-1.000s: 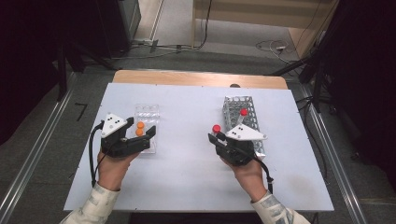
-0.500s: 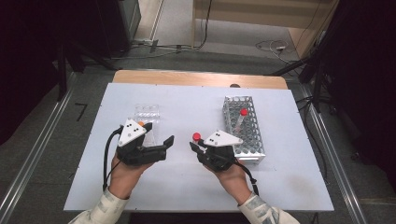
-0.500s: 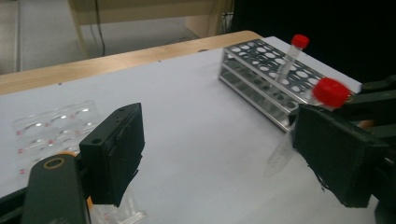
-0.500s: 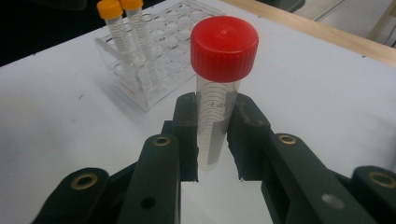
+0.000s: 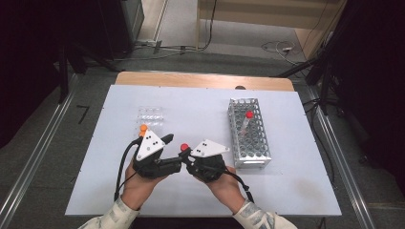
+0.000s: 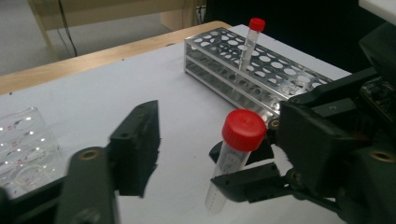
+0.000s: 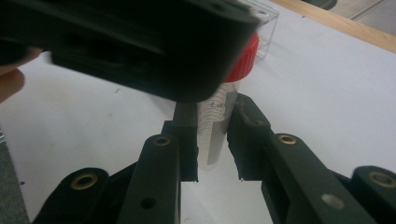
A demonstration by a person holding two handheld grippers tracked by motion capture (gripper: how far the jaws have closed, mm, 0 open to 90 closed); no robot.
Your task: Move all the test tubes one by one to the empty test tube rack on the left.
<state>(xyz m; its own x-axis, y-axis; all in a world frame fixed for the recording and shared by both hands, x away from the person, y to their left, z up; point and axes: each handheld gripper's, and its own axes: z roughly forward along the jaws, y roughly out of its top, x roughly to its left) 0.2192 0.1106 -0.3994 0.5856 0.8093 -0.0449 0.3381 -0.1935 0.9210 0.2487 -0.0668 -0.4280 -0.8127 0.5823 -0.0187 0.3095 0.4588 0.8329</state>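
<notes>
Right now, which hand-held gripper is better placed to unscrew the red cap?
Left: the left hand-held gripper stands open beside the red cap, while the right hand-held gripper clamps the tube.

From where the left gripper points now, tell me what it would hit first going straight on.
Most likely the red-capped tube held in the right gripper, which sits just ahead of the left gripper, slightly off to one side. Beyond it stands the metal rack. Depth is hard to judge.

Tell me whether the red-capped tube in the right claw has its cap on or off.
On. The red-capped tube, clamped in the right claw, wears its red cap squarely on top in the left gripper view.
</notes>
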